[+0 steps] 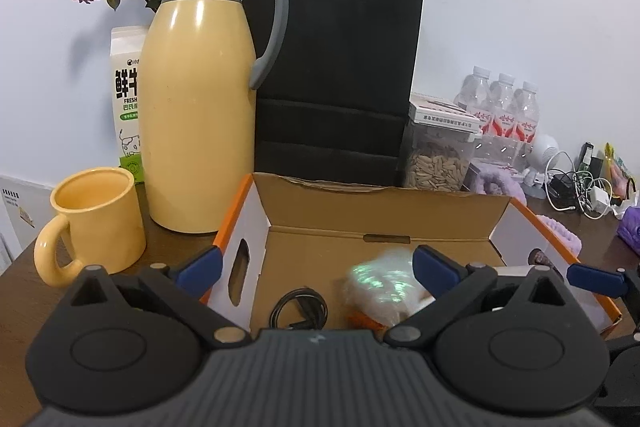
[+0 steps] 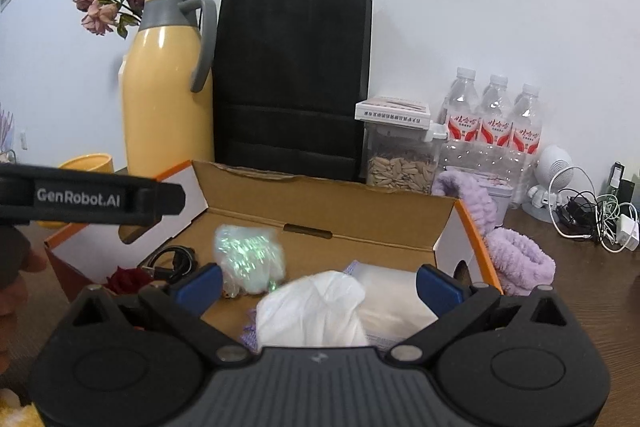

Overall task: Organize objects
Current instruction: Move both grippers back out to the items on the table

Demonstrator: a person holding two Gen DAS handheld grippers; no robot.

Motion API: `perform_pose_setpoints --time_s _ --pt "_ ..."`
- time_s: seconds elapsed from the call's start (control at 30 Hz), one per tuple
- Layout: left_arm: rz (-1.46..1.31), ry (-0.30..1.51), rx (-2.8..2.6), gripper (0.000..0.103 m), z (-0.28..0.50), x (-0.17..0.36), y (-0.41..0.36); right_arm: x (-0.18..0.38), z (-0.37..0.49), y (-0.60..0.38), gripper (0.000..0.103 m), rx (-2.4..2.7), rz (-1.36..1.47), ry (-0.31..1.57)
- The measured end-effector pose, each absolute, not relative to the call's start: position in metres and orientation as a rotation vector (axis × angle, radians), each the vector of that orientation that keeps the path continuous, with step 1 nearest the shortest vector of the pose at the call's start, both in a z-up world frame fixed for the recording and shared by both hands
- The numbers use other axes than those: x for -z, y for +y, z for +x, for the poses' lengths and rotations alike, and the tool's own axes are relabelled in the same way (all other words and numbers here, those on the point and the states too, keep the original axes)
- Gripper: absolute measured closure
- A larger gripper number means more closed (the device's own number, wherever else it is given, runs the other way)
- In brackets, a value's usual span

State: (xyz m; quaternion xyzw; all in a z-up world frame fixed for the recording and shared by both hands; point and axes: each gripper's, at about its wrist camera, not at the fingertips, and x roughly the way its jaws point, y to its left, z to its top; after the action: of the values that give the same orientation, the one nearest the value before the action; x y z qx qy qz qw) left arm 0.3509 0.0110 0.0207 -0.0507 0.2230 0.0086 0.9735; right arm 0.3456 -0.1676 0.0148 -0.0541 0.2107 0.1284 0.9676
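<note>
An open cardboard box (image 1: 380,211) with orange edges stands on the brown table. Inside lie a coiled black cable (image 1: 298,309) and a shiny iridescent packet (image 1: 380,279), which looks blurred. My left gripper (image 1: 318,267) is open over the box's near left part, its blue pads wide apart and touching nothing. In the right wrist view the box (image 2: 320,203) also holds the packet (image 2: 248,259), a white tissue pack (image 2: 316,311) and a red rose (image 2: 128,279). My right gripper (image 2: 320,285) is open above the tissue pack, not gripping it.
A yellow thermos jug (image 1: 196,107), a yellow mug (image 1: 96,219) and a milk carton (image 1: 126,107) stand left of the box. Behind it are a black paper bag (image 1: 332,67), a seed jar (image 1: 436,159) and water bottles (image 1: 504,115). A purple headband (image 2: 516,259) and cables (image 2: 592,219) lie to the right.
</note>
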Motion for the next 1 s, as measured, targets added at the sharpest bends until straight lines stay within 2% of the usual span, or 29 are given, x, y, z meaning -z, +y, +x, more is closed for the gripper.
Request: perform_pose_setpoints --time_s 1.0 --pt "-0.058 0.369 -0.056 0.0 0.272 -0.035 0.013 -0.033 0.284 -0.19 0.0 -0.261 -0.132 0.383"
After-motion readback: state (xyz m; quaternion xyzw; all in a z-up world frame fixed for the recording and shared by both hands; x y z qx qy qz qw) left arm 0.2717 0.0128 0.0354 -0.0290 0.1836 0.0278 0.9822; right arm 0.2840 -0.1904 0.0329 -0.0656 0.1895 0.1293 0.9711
